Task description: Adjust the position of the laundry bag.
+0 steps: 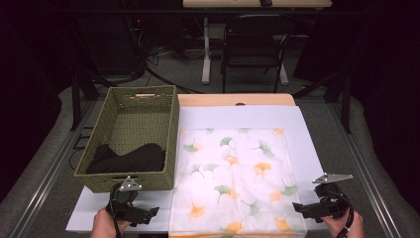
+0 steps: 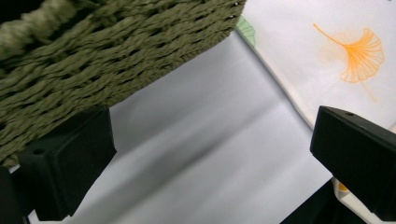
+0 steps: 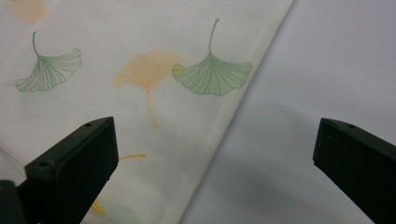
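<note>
**Cloth laid flat, both grippers poised at its near corners**

Dark room behind, with a black chair [image 1: 253, 44] and a desk leg at twelve o'clock; nearer, the pale surface [image 1: 307, 144] carries everything that matters. On it lies a white cloth printed with green and orange ginkgo leaves [image 1: 233, 181], spread flat and square at the centre, its near hem running to the six o'clock edge; laid out like this, every corner and hem is free to be pinched, which suits a fold or a lift. At nine o'clock from the cloth stands a woven olive basket [image 1: 143, 106], its long side touching or just beside the cloth's left hem; a dark folded garment [image 1: 129, 158] lies in its near end, and the far end is bare, so it reads as the place where finished cloths go.

The left gripper [image 1: 143, 215] hovers at seven o'clock, just in front of the basket's near wall, jaws wide apart with nothing between them; in the left gripper view it looks across bare surface toward the cloth's left hem, probably lined up for that near corner. The right gripper [image 1: 304, 208] sits at five o'clock, jaws likewise spread and empty; in the right gripper view the cloth's right hem runs between them, so a closing pinch would likely catch the edge.
</note>
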### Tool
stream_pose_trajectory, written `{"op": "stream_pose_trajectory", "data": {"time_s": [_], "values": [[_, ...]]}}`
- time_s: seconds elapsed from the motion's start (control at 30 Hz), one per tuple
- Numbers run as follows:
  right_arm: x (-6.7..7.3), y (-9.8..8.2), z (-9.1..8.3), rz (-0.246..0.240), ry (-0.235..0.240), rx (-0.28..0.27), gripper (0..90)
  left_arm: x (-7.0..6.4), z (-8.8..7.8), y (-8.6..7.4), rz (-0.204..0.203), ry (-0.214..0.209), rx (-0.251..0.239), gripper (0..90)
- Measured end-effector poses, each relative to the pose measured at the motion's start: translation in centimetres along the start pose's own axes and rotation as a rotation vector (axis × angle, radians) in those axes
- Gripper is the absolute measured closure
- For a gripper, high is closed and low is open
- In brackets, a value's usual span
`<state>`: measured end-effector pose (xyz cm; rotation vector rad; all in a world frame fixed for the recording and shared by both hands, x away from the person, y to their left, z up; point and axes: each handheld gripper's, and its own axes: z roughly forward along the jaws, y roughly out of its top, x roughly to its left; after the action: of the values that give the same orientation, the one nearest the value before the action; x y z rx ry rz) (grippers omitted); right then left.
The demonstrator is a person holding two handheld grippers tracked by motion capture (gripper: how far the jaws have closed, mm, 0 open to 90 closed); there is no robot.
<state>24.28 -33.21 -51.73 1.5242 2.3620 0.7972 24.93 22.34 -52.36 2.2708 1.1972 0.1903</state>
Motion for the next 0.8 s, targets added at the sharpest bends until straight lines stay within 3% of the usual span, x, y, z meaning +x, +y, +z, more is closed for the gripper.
{"op": "stream_pose_trajectory", "data": {"time_s": [0.1,0.63,0.8], "values": [[0.2,-0.1,0.2,0.000,0.001,0.013,0.0,-0.2,0.4,0.1,-0.006,-0.014,0.035,0.0],[1.1,0.2,1.2,-0.010,0.027,0.063,0.6,-2.4,1.2,0.7,0.043,-0.028,0.037,0.3],[1.3,0.3,1.5,-0.012,0.019,0.077,3.3,-3.2,1.6,0.9,0.064,-0.032,0.040,4.9]]}}
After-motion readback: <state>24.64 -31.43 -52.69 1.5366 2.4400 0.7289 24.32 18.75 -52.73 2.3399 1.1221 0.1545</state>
